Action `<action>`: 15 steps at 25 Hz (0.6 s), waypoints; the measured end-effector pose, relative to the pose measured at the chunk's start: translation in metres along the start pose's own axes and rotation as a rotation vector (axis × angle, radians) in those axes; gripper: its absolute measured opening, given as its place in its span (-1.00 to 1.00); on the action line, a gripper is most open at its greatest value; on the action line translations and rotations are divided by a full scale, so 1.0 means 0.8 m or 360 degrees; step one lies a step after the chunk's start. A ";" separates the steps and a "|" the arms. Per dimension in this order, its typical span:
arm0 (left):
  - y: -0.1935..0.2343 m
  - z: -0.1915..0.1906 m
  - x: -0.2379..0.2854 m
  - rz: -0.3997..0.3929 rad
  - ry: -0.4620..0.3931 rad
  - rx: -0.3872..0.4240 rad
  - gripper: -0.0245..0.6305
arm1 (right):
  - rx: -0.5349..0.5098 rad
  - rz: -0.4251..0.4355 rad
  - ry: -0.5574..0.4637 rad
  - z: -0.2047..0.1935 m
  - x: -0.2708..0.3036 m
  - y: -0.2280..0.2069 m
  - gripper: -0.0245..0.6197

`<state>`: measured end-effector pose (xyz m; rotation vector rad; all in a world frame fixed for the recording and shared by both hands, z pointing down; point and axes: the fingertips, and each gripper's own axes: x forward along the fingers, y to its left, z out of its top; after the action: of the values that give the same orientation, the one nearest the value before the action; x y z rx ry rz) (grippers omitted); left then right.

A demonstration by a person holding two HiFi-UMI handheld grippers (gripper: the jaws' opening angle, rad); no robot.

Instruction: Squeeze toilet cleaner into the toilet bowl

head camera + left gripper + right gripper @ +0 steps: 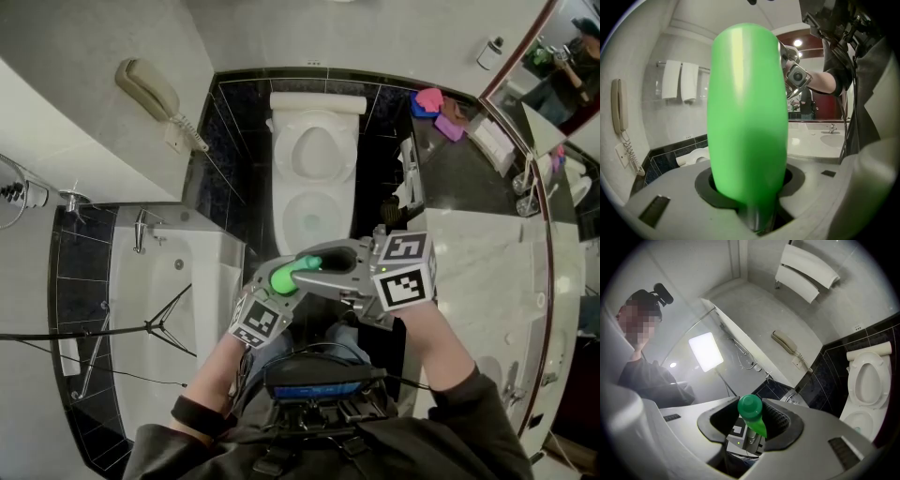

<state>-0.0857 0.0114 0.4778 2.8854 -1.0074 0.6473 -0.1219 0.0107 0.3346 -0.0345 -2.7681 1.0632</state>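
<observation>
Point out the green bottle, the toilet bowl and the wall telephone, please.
green bottle (747, 117), left gripper view, middle of body
toilet bowl (283, 220), head view, left rim
wall telephone (147, 87), head view, handset

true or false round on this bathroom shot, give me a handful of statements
The toilet bowl is uncovered. True.

The left gripper holds a blue bottle. False: it is shut on a green bottle.

The right gripper has its jaws on the bottle's cap. True.

Cleaner is pouring into the bowl. False: the cap is on and nothing is coming out.

The bathtub lies to the right of the toilet in the head view. False: it is on the left; a counter is on the right.

A wall phone hangs on the wall left of the toilet. True.
</observation>
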 end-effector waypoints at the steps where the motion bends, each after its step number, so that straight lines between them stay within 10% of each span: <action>1: -0.001 0.000 0.000 -0.0012 -0.0001 0.0000 -0.33 | -0.0009 0.0000 0.0007 -0.001 0.001 0.000 -0.45; 15: -0.021 0.026 -0.014 -0.0362 -0.0121 -0.0059 -0.33 | -0.0898 -0.0006 0.0144 0.003 -0.002 0.038 -0.22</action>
<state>-0.0757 0.0283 0.4563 2.9498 -0.6737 0.5029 -0.1220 0.0311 0.3123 -0.1454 -2.8807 0.2424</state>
